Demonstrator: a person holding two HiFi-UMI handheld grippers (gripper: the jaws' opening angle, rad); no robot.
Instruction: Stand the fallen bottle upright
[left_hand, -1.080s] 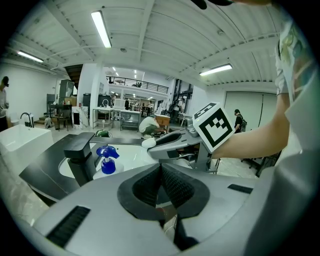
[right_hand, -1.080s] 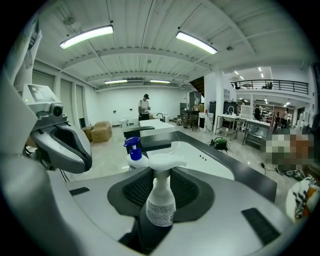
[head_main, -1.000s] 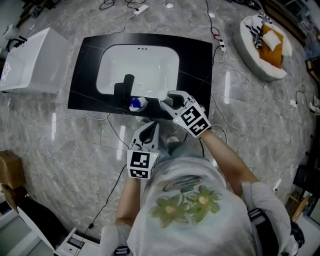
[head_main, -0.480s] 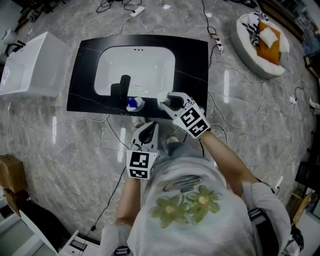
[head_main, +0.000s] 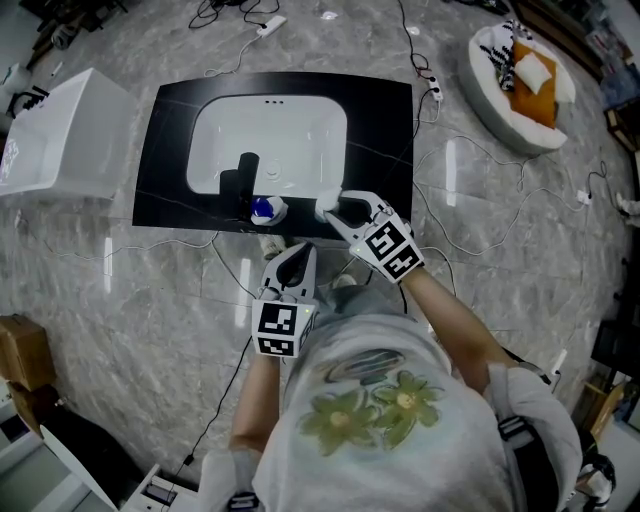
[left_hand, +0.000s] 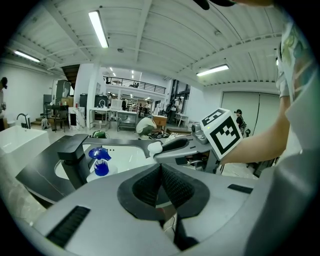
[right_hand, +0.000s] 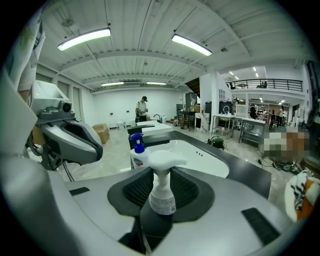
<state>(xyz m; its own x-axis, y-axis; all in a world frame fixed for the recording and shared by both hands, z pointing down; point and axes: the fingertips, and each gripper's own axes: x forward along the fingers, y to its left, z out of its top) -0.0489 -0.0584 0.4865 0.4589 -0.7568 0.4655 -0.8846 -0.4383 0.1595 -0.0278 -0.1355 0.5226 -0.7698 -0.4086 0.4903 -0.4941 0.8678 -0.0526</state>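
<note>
A white spray bottle (right_hand: 161, 197) stands upright between the pads of my right gripper (right_hand: 161, 175), which is shut on its neck. In the head view that gripper (head_main: 335, 208) is over the front edge of the black counter (head_main: 390, 130), with the bottle's white head (head_main: 323, 206) at its tip. A second bottle with a blue cap (head_main: 265, 210) stands upright just left of it, beside the black faucet (head_main: 246, 175). My left gripper (head_main: 298, 256) hangs in front of the counter, its jaws shut on nothing (left_hand: 160, 166).
The white sink basin (head_main: 270, 130) is set into the counter. A white box (head_main: 60, 135) stands on the floor at the left, and a round white cushion with an orange item (head_main: 525, 75) at the upper right. Cables (head_main: 470, 150) lie across the marble floor.
</note>
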